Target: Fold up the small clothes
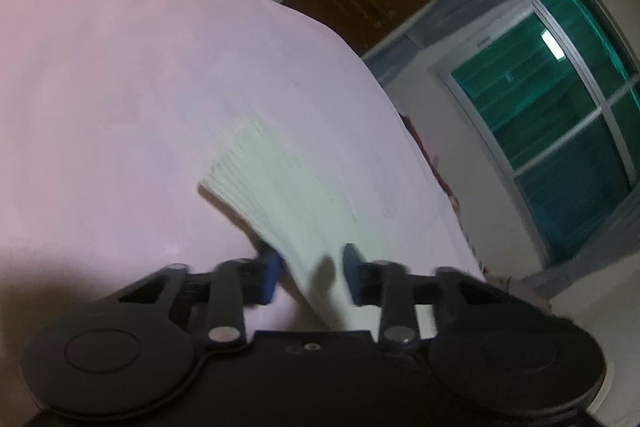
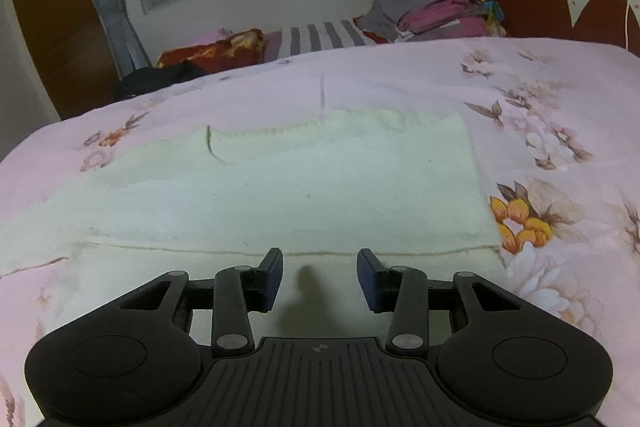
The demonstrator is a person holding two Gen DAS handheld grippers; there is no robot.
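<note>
Right claw (image 2: 319, 279), jaws apart and empty, poised over the near hem of a pale cream knitted garment (image 2: 280, 183) spread flat mid-bed on the pink floral bedspread (image 2: 560, 131), presumably for folding; left claw (image 1: 310, 277) blurred, apparently open astride a cloth edge.

Left wrist view: motion-blurred throughout | pale cloth (image 1: 280, 187) smeared, edges indistinct | bed cover (image 1: 100, 87) cut off at left edge | folded pile (image 2: 436, 11) items not distinguishable
</note>
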